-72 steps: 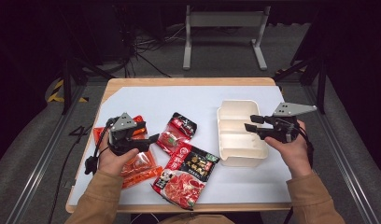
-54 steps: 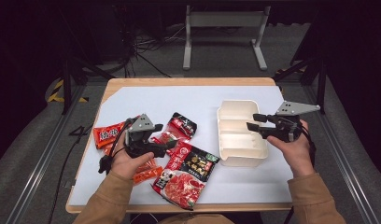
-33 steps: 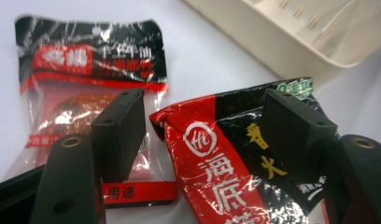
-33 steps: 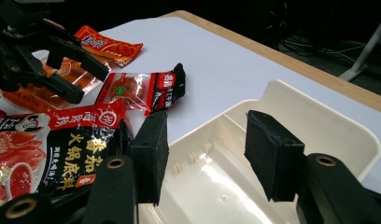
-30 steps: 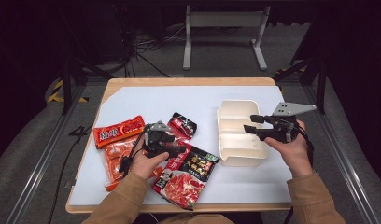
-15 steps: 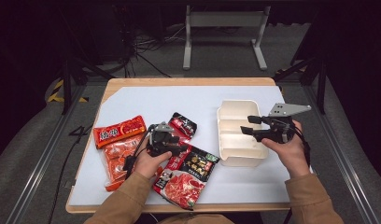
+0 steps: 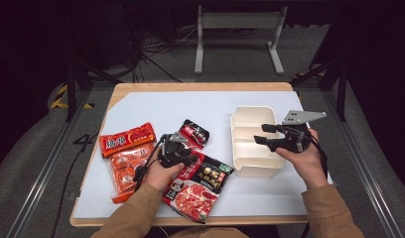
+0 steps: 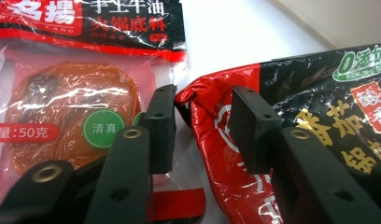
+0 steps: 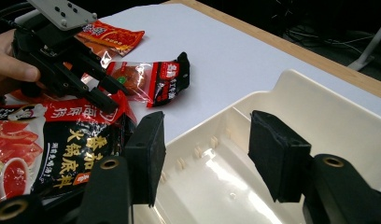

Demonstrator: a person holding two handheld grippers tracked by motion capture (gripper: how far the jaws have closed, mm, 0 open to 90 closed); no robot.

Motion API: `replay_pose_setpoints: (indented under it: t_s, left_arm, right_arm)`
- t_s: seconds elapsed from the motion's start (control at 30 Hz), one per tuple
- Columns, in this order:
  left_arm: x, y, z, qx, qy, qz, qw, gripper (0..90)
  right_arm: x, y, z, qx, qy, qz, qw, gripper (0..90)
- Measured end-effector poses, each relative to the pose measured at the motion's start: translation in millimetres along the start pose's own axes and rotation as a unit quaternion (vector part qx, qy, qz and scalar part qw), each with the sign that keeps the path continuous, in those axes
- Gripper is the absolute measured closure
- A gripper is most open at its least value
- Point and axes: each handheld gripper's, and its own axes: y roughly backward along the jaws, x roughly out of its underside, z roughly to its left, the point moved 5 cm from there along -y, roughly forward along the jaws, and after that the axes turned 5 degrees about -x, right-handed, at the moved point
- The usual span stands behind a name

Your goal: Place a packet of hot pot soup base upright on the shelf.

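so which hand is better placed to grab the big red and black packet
Left. The left gripper has its jaws astride the packet's top corner and has just been closing. The right gripper hovers open over the tray.

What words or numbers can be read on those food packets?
Small clear sachet: "火锅底料", "清真" in a green circle, "量:50克".
Big red-and-black packet: "番茄火锅底料".
The same packet's green badge: "0添加".
Orange packets at the table's left: print too small to read.

Glossy crinkled plastic soup-base packet [image 8: 291,121], smooth shiny cream plastic tray [image 9: 319,116], matt white tabletop [image 7: 156,109]
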Motion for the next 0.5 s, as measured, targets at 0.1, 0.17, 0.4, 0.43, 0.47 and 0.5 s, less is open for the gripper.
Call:
replay_pose_setpoints:
  t_s: [0.1, 0.17, 0.4, 0.43, 0.47, 0.5]
  left_arm:
    - [0.5, 1.3, 0.5, 0.003, 0.006, 0.001, 1.0000, 70.8]
    - [1.1, 2.4, 0.7, 0.014, 0.010, 0.004, 0.9998, 77.5]
    - [0.2, 4.6, 0.0, 0.019, 0.018, -0.002, 0.9997, 83.7]
    - [0.1, 5.6, -0.6, 0.021, 0.023, -0.003, 0.9995, 84.0]
    - [-0.2, 6.3, 0.0, 0.019, 0.020, -0.005, 0.9996, 84.0]
    - [-0.4, 8.0, -0.4, 0.020, 0.021, -0.006, 0.9996, 84.1]
  right_arm:
    - [0.2, -0.8, 0.2, 0.005, -0.002, 0.005, 1.0000, 46.5]
    - [0.3, -1.2, 0.1, 0.008, -0.003, 0.007, 0.9999, 46.8]
    - [-0.5, -0.6, 1.3, 0.009, -0.003, 0.006, 0.9999, 47.8]
    - [-0.5, -0.4, 1.2, 0.009, -0.003, 0.006, 0.9999, 47.9]
    - [-0.4, 0.0, 0.8, 0.010, -0.003, 0.006, 0.9999, 48.0]
    - [-0.3, 0.3, 0.6, 0.009, -0.003, 0.006, 0.9999, 48.0]
